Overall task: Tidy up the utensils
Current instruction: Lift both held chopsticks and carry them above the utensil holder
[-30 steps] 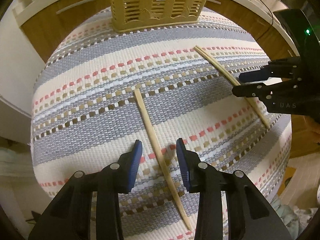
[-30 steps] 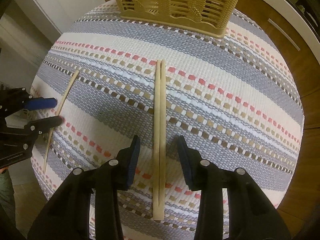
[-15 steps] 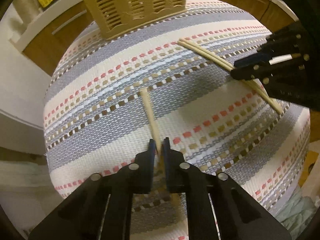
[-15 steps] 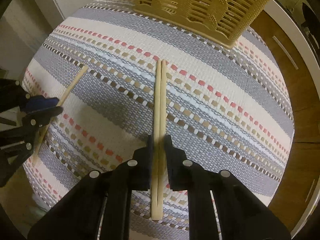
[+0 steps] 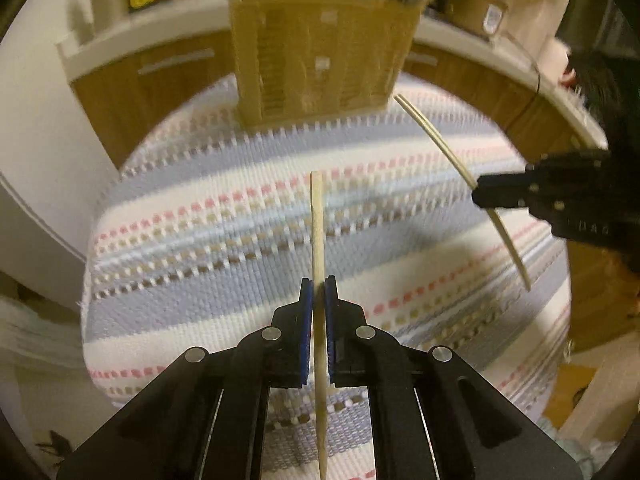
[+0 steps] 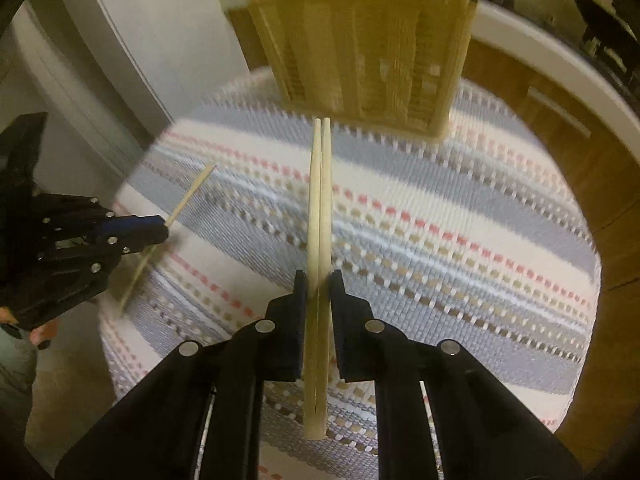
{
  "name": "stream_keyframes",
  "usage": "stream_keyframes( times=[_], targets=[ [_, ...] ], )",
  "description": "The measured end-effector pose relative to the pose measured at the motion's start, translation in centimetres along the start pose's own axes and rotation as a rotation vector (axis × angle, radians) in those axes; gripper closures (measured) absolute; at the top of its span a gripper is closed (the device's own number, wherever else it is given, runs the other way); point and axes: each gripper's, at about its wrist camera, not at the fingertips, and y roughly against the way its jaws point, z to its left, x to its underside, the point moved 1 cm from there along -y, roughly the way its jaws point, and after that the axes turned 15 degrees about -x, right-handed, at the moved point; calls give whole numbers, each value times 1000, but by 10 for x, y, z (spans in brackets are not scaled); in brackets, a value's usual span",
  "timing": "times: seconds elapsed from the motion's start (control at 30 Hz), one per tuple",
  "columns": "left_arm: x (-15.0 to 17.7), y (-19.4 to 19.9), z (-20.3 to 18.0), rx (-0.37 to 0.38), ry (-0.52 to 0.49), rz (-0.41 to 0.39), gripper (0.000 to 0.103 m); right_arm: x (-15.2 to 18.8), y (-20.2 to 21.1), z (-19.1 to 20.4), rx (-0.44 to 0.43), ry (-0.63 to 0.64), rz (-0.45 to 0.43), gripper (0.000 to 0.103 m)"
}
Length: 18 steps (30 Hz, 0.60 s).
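A striped woven cloth [image 5: 224, 248] in grey, cream and pink covers the desk, with wooden cabinets [image 5: 168, 80] behind. A tan slatted basket [image 5: 320, 52] stands at the cloth's far edge. The left tongs [image 5: 319, 292] are clamped on one pale wooden chopstick [image 5: 317, 220]; the right tongs [image 6: 319, 284] are clamped on two chopsticks [image 6: 320, 200] held side by side, all three raised above the cloth and pointing toward the basket.

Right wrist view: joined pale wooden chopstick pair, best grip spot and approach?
Take the joined pale wooden chopstick pair near its blunt rear third, from behind along its length, fingers across the narrow width. The right gripper is shut there; the tips point at the tan slatted plastic basket.
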Motion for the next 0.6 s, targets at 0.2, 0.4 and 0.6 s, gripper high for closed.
stream_keyframes(
  times=[0.2, 0.4, 0.6],
  targets=[
    [-34, 51, 9, 5, 56, -207, 99, -10, 53, 12, -45, 61, -184, 93],
    [-73, 104, 17, 22, 105, -419, 99, -29, 114, 22, -43, 127, -398, 93],
    [-113, 134, 18, 36, 136, -581, 99, -59, 150, 23, -40, 158, -561, 93]
  ],
)
